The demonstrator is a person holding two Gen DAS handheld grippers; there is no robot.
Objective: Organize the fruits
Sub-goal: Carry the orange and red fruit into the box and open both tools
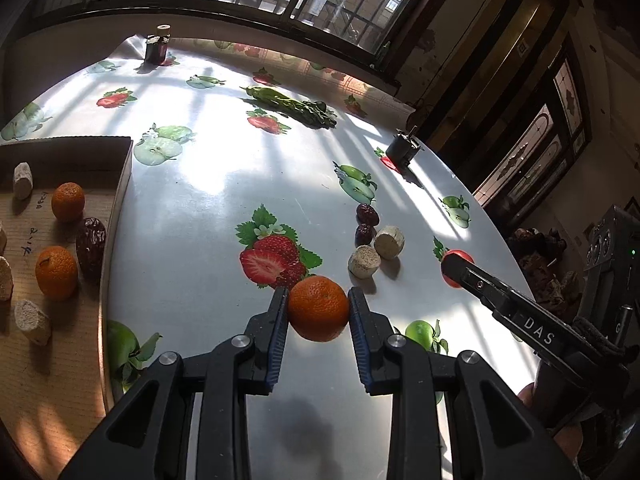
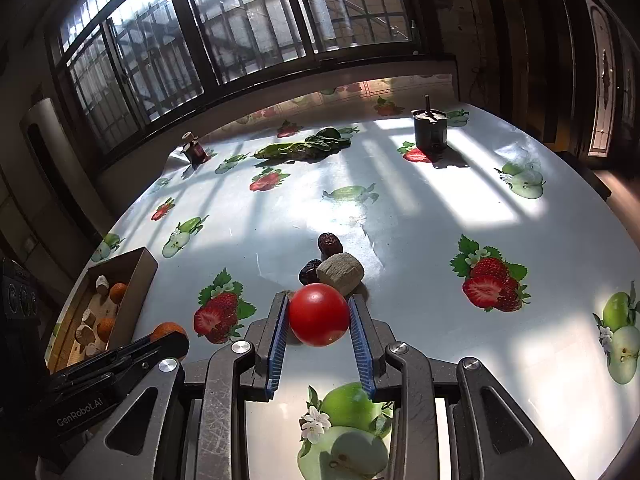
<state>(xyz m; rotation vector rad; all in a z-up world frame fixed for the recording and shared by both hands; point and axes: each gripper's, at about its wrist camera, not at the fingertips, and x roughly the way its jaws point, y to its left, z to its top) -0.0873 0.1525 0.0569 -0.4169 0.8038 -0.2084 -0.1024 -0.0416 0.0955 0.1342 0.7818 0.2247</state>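
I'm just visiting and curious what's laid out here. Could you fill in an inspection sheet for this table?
Surface: table under a glossy fruit-print cloth, sunlit.
Job's things: cardboard box holding tangerines, a date and pale chunks; two dates and two pale chunks loose on the table.
Clutter: leafy greens, dark jar, dark cup.
Grippers: left gripper shut on a tangerine; right gripper shut on a tomato.
Cables: nothing seen.
Surroundings: barred windows, dark wooden doors.

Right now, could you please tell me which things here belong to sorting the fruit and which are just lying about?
Job:
- round orange mandarin in left gripper
- red tomato in right gripper
- brown cardboard box

Lying about:
- green leafy bundle
- dark jar
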